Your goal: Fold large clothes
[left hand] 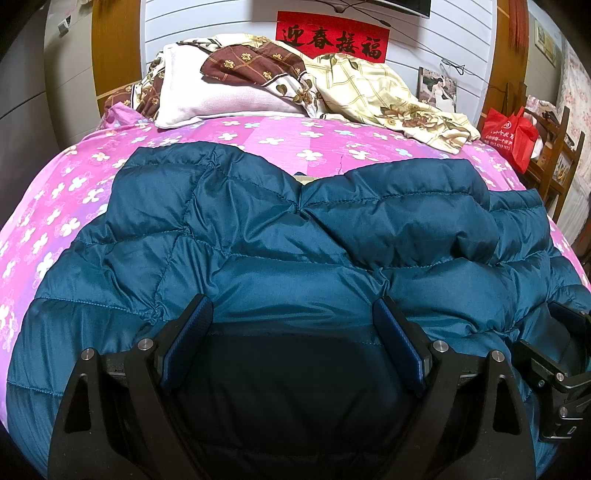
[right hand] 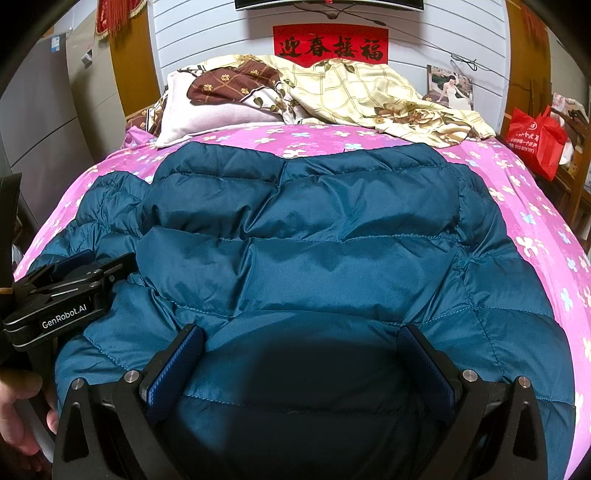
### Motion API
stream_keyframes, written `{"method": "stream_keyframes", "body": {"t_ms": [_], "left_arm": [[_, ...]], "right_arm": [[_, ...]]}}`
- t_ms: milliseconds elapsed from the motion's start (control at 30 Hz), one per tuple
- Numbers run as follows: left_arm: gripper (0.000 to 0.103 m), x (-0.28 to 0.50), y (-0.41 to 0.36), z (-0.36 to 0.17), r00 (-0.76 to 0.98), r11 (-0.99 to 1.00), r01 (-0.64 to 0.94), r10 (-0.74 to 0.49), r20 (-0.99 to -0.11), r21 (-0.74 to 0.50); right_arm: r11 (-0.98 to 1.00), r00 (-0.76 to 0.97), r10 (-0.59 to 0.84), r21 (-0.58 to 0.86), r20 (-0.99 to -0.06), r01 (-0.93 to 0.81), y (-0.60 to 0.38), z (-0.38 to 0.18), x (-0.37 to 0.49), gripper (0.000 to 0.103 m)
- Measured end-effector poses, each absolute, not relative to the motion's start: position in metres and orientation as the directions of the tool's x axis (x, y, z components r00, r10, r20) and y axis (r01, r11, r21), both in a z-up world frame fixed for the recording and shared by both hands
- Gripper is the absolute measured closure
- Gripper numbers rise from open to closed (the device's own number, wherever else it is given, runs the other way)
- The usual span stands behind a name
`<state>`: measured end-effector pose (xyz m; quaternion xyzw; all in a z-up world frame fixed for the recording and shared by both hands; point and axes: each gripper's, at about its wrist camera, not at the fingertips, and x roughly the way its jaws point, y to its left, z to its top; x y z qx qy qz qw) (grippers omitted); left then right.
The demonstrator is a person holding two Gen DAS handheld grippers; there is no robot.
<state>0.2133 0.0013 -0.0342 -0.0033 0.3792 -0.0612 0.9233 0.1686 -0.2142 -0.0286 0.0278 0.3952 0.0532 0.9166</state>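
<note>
Here a large teal quilted down jacket (left hand: 295, 236) lies spread flat across the bed, on a pink bedsheet (left hand: 55, 206) printed with white and pale blue flowers. It covers most of the near half of the bed, its far edge toward the pillow (left hand: 207, 99) and its near edge under both grippers. One side panel or sleeve looks folded in over the body, making a raised ridge on the right of the left wrist view.

The left gripper (left hand: 293, 332) hangs low over the jacket's near hem, its blue-padded fingers (left hand: 188, 339) spread wide, with only flat fabric showing in the gap (no fold is pinched). The right gripper (right hand: 301, 365) sits beside it in the same manner: fingers (right hand: 177, 369) wide apart, jacket cloth lying loose beneath them. Whether the tips actually touch the fabric I cannot tell.

In the right wrist view the left gripper's black body shows at the left edge, with a hand (right hand: 18, 417) on its handle.

Beyond the jacket, a rumpled cream and brown floral quilt (left hand: 369, 92) is heaped at the head of the bed beside the pillow. A red banner (left hand: 332, 35) with black characters hangs on the white slatted wall, and a red bag (left hand: 511, 136) stands to the right of the bed.
</note>
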Motion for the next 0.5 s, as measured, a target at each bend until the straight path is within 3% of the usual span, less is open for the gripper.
{"method": "stream_keyframes", "body": {"t_ms": [367,500], "left_arm": [[0.014,0.213,0.008,-0.025,0.706,0.993,0.104,-0.108,-0.7,-0.049],[0.014,0.212,0.042,0.008,0.772,0.996,0.055,-0.083,-0.63,-0.064]], "right_arm": [[0.991,0.662,0.133,0.098,-0.738,-0.09,-0.218,-0.021,0.169,0.0],[0.993,0.745,0.103,0.107,-0.659,-0.042,-0.246,0.011,0.163,0.0]]}}
